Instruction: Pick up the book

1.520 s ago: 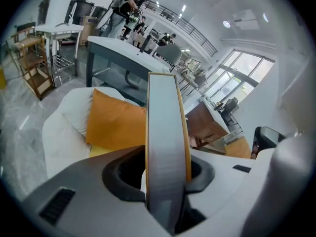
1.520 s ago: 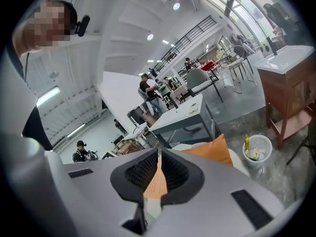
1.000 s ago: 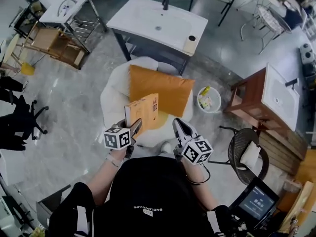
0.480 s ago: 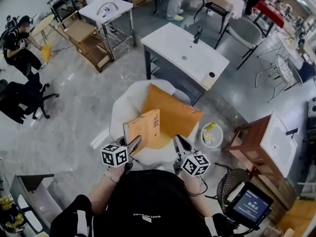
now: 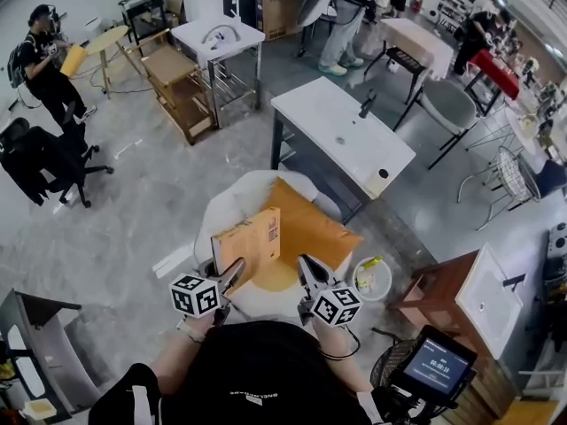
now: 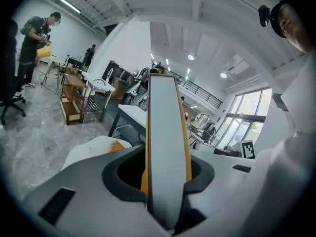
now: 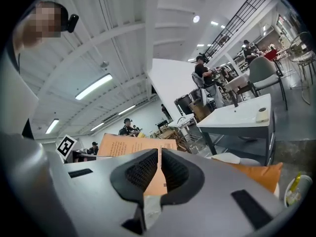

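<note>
The book [image 5: 248,246], orange-covered with a barcode on its back, stands upright in the air over the white armchair [image 5: 226,209]. My left gripper [image 5: 232,278] is shut on its lower left corner. In the left gripper view the book's grey page edge [image 6: 167,142] runs straight up between the jaws of the left gripper [image 6: 165,184]. My right gripper [image 5: 307,271] hangs just right of the book, apart from it, shut with nothing in it. In the right gripper view the book's cover [image 7: 129,145] shows behind the closed right gripper [image 7: 160,168].
An orange cushion [image 5: 317,227] lies on the armchair. Behind it stands a white washbasin table [image 5: 341,140]. A white bucket [image 5: 373,278] sits on the floor to the right, beside a brown cabinet [image 5: 443,304] and a tablet [image 5: 438,366]. People stand at the back.
Both grippers have risen and tilted upward, the left one carrying the book higher over the armchair. The head view now takes in more of the room beyond.
</note>
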A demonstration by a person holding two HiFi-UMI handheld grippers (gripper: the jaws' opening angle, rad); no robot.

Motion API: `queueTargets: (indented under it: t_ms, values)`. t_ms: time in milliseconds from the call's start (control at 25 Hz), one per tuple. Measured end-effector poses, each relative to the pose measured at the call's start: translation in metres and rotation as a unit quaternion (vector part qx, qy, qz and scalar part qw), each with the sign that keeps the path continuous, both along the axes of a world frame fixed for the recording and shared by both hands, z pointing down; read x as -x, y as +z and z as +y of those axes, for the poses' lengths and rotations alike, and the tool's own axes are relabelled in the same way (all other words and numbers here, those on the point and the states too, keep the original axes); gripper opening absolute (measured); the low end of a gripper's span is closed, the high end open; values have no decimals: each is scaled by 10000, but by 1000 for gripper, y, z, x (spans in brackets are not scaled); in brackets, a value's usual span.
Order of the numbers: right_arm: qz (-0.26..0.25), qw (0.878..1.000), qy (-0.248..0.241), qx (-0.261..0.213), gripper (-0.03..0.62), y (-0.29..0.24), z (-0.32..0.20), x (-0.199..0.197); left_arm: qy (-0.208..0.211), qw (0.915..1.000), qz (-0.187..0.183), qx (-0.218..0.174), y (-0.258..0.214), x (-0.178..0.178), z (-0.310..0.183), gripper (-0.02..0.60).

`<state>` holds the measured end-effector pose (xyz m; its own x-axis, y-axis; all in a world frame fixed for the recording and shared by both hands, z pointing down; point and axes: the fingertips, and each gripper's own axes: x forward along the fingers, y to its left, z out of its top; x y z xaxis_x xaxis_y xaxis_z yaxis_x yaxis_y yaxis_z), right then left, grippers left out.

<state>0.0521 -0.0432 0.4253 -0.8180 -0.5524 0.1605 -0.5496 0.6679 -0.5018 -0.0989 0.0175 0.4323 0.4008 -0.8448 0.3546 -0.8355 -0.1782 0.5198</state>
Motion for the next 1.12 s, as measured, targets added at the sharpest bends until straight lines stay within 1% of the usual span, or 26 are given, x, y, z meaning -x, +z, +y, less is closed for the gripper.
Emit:
queueTargets:
  t_ms: [240,640,880,1120]
  values:
    - [-40,9994,-309,-138,40,-10,8,17,-252,9996,-8,-104,-9,8,14,156]
    - [35,9989,-423,-208,40,-10,12,22,-474,9988,30,-97,-7,20,21,156]
    - [-55,9986,-488,-214,40,-9,17,21,-424,9991,12,-33,-2,19,20,156]
    - [35,9987,-437,-255,40,-5,17,16,-300,9995,31,11,5,12,13,156]
